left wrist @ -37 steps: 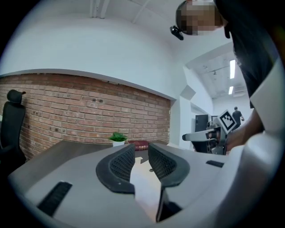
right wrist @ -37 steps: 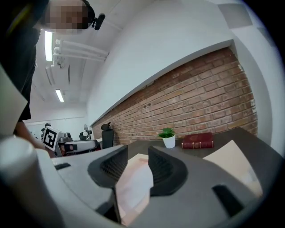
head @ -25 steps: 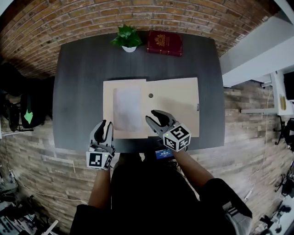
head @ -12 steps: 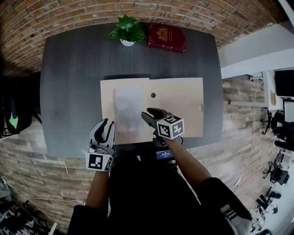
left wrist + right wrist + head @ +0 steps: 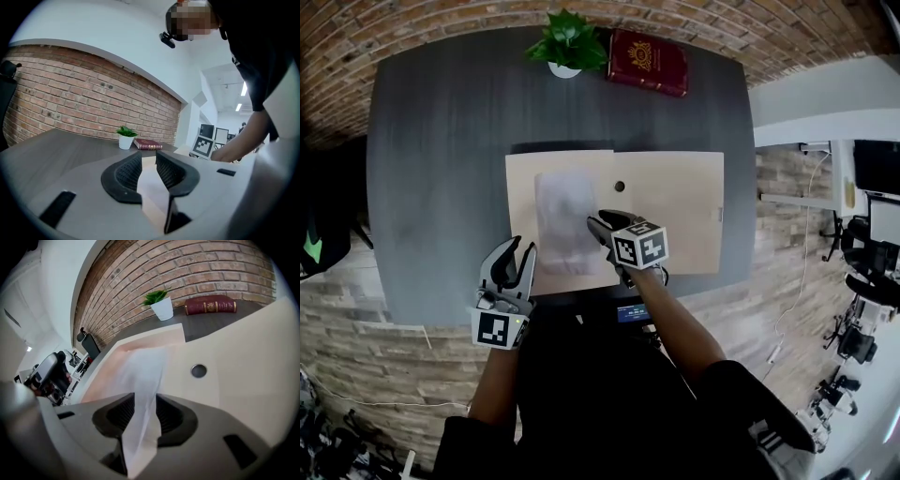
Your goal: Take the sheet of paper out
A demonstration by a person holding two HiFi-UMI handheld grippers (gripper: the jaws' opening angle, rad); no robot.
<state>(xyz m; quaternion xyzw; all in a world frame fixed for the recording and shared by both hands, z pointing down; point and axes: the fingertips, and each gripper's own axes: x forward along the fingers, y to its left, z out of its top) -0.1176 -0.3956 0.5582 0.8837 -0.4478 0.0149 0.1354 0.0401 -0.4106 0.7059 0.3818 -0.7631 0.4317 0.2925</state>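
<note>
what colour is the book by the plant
The book is dark red with gold markings; clearest in the head view.

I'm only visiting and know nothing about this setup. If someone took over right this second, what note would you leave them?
Right tool: shut on the near edge of the sheet of paper, which is raised off the folder there.
Left tool: open, nothing between its jaws, by the near left corner of the folder.
Things: the folder lies open on the table; most of the sheet lies on its left half.
Done: sheet gripped.
Left: draw the sheet clear of the folder. The left tool could probably steady the folder meanwhile.
</note>
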